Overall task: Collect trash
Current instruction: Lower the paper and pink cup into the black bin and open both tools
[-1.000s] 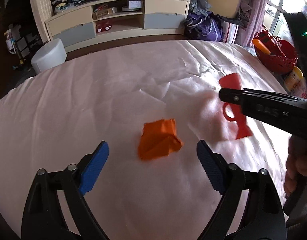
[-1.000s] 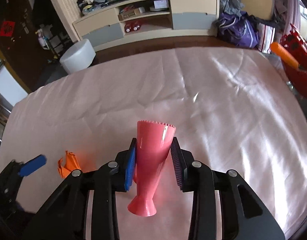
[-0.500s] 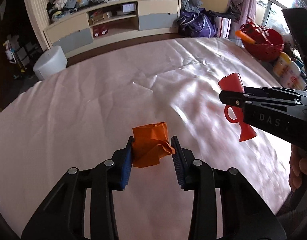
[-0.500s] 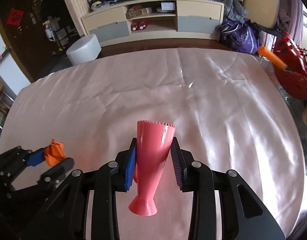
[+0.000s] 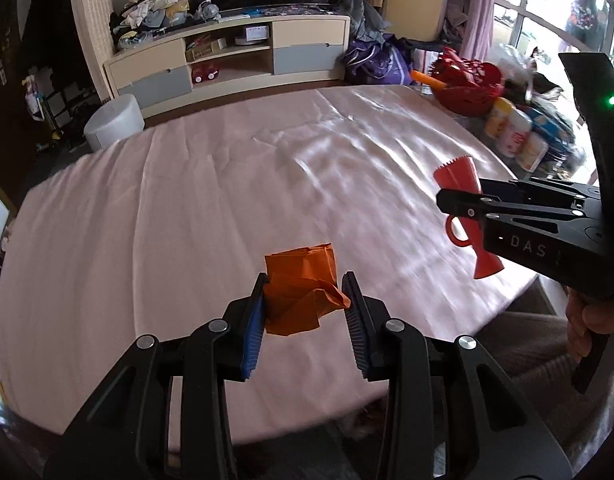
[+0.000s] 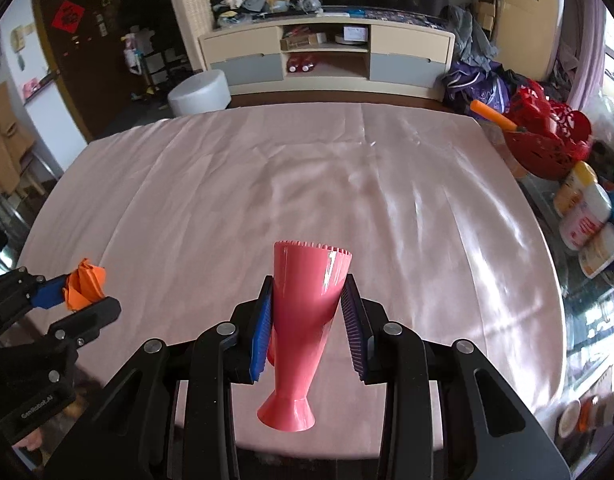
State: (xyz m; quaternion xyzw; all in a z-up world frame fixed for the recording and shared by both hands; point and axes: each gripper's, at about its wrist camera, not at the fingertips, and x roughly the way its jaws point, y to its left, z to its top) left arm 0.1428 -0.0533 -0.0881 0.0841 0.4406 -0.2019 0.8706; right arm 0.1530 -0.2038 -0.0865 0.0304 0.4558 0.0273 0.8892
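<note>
We've got the left gripper (image 5: 305, 312) clamped on the orange paper wad (image 5: 303, 292) and the right gripper (image 6: 309, 320) clamped on the pink cup (image 6: 307, 312), both above the pink tablecloth's (image 5: 187, 200) near edge. The cloth ahead lies bare, with a red basket (image 6: 547, 144) and bottles (image 6: 587, 216) crowding the right rim.

Daylight enters from the window (image 5: 547, 36) to the right of the jaws and makes white glare on the pink tablecloth (image 5: 195, 200) ahead of them. The cloth and the bottles (image 6: 587, 216) to the right are smeared by motion blur. Beyond the jaws the room is dim, and left it is almost black. Both fisheye views bend strongly at the edges, with dark corners.
</note>
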